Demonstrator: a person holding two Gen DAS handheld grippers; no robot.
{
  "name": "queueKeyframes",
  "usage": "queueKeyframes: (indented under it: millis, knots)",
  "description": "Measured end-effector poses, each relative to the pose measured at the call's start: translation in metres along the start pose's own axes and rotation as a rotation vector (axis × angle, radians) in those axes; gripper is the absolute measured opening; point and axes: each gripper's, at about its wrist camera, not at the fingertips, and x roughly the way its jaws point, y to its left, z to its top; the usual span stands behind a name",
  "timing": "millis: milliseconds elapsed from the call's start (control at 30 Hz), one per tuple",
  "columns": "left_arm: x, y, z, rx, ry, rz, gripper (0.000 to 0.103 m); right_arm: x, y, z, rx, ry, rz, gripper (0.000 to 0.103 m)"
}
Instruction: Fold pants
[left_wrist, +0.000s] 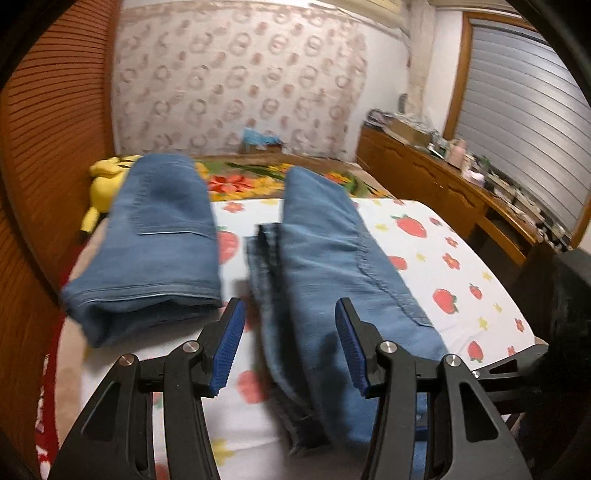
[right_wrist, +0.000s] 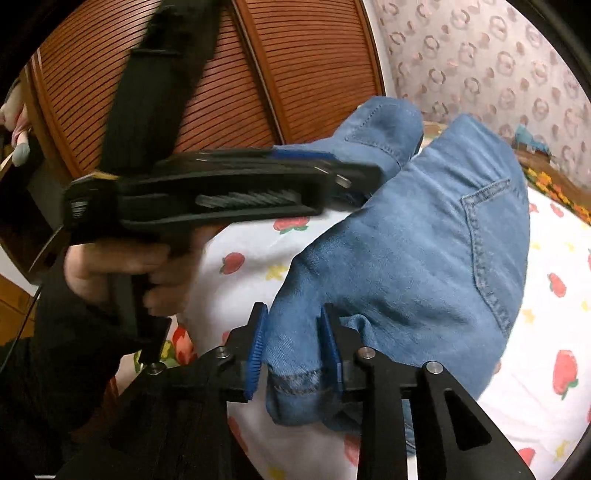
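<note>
- Cabinet-top clutter (left_wrist: 461, 155), right of frame: blurred, items unidentifiable.
- Yellow plush toy (left_wrist: 105, 181), upper left: partly hidden behind folded jeans (left_wrist: 155, 236).
- Left gripper (right_wrist: 354, 173): motion-blurred, tips hidden against denim.

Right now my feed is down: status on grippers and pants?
Left gripper open, empty. Right gripper straddling pants hem, grip unclear. Second folded pair alongside. Nothing in the way.

Pants (left_wrist: 325, 258) blue denim — sheet (left_wrist: 443, 266) white, red strawberries, yellow stars — wall (left_wrist: 236, 74) pink-ringed.
</note>
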Motion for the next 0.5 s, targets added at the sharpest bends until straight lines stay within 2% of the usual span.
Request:
queueKeyframes:
  millis: [200, 367, 500]
  knots:
    - [0.024, -0.001, -0.009, 0.021, 0.081, 0.035, 0.052, -0.028, -0.014, -0.009, 0.009, -0.027, -0.031, 0.042]
    - [0.035, 0.003, -0.012, 0.023, 0.113, 0.033, 0.052, -0.057, -0.023, -0.011, 0.009, -0.066, -0.104, 0.043]
    - [0.044, 0.004, -0.013, 0.02, 0.136, 0.026, 0.052, -0.065, -0.038, -0.005, 0.018, -0.091, -0.188, 0.045]
